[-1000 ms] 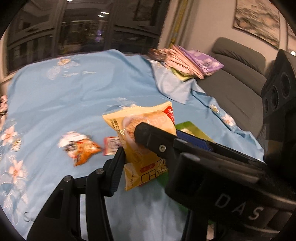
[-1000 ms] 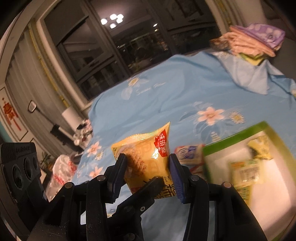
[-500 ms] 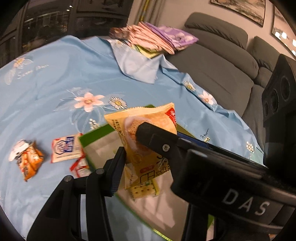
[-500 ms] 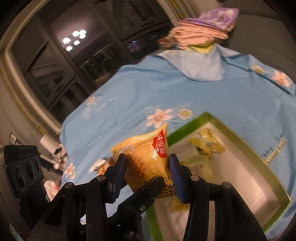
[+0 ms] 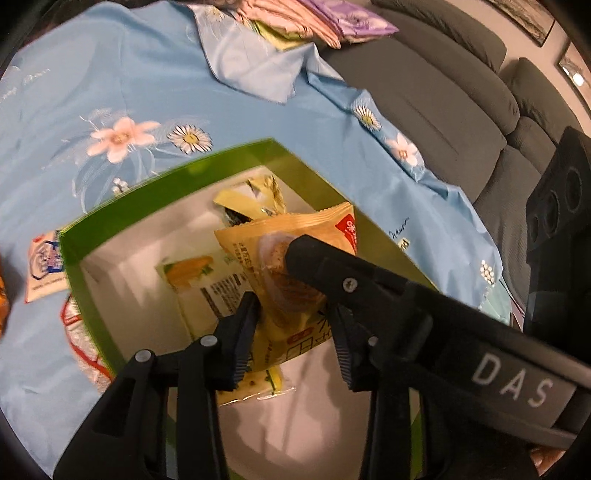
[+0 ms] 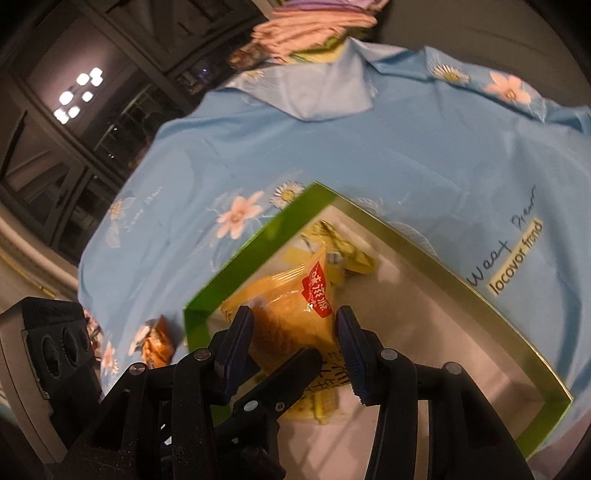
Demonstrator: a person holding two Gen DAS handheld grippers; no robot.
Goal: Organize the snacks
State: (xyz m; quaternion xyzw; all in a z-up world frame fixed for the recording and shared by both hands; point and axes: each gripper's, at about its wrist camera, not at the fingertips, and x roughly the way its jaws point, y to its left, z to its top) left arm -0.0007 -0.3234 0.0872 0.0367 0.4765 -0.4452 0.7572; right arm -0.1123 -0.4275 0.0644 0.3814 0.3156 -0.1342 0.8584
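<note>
A yellow snack packet [image 5: 314, 225] [image 6: 284, 295] with a red label hangs over the white inside of a green-rimmed box [image 5: 166, 177] [image 6: 251, 251]. My left gripper [image 5: 291, 306] has the packet between its pads; its jaws are closing and both pads touch it. My right gripper [image 6: 293, 317] is shut on the same packet. Its finger [image 5: 332, 266] crosses in front of the packet in the left wrist view. One left finger [image 6: 295, 369] shows low in the right wrist view. A corn-printed packet [image 5: 192, 269] and a yellow-green one [image 5: 255, 199] lie in the box.
The box sits on a blue floral cloth [image 5: 110, 74]. Loose packets lie left of it: a white-blue one [image 5: 44, 266], a red-white one [image 5: 77, 332] and an orange one [image 6: 157, 343]. Folded cloths [image 5: 314, 18] are piled at the back. A grey sofa [image 5: 443, 92] stands to the right.
Both grippers have carried the yellow packet from above the bare cloth to over the box, sinking and tilting downward. The left fingers stand closer together.
</note>
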